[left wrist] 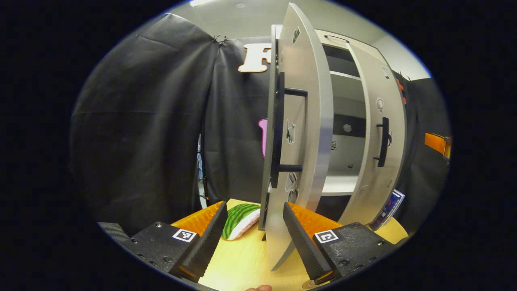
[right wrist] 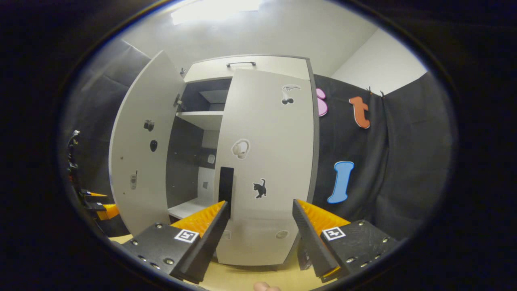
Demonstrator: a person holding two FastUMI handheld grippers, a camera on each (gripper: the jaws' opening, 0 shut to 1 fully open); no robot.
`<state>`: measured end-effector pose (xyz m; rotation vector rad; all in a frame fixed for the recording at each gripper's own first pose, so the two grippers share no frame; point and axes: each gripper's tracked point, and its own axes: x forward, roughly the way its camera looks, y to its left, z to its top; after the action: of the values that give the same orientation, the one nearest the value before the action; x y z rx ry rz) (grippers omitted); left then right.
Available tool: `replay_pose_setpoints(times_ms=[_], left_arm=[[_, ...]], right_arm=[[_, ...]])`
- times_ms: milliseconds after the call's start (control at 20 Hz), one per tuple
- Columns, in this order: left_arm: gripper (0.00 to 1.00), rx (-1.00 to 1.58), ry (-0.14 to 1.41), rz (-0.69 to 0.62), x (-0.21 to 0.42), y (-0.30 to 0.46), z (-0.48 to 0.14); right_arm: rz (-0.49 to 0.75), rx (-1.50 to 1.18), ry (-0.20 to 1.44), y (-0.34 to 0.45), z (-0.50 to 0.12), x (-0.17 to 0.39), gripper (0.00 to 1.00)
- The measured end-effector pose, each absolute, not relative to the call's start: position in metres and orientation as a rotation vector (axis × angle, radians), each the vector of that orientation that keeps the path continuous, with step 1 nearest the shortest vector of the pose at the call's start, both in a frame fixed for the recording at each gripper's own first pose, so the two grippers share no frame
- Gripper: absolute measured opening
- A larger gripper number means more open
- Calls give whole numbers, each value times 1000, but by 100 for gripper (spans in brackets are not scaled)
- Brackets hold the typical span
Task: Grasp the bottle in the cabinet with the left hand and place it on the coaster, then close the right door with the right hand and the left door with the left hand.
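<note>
In the left gripper view, the left gripper [left wrist: 252, 226] hangs with fingers spread and nothing between them, straddling the free edge of the cabinet's left door [left wrist: 301, 121], a placement suited to nudging that panel shut. The door stands upright and swung wide, long axis vertical, edge-on to the camera, its black handle [left wrist: 278, 129] facing left. A watermelon-slice object [left wrist: 241, 218] lies on the yellow tabletop [left wrist: 242, 262] just left of the door's foot. In the right gripper view, the right gripper [right wrist: 261, 230], also released and empty, faces the right door [right wrist: 266, 161], which looks nearly closed. No bottle sits on the visible cabinet shelves [right wrist: 200, 119].
</note>
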<state>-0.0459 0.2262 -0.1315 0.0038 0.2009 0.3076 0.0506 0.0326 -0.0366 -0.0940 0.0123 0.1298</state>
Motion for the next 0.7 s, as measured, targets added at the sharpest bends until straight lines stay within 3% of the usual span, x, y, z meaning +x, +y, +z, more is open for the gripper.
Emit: replay_pose_setpoints(times_ms=[200,350,400,700], left_arm=[[91,0,207,273,-41,213,-136],[91,-3,210,252,-37,205,-136],[91,-6,211,244,-35,202,-136],[91,-10,214,161,-19,166,-139]], right_arm=[[106,-96,19,21,-39,46,95],[93,-91,23,14,-37,45,92],[92,-91,22,13,-37,44,96],[89,-100,31,10,-40,39,93]])
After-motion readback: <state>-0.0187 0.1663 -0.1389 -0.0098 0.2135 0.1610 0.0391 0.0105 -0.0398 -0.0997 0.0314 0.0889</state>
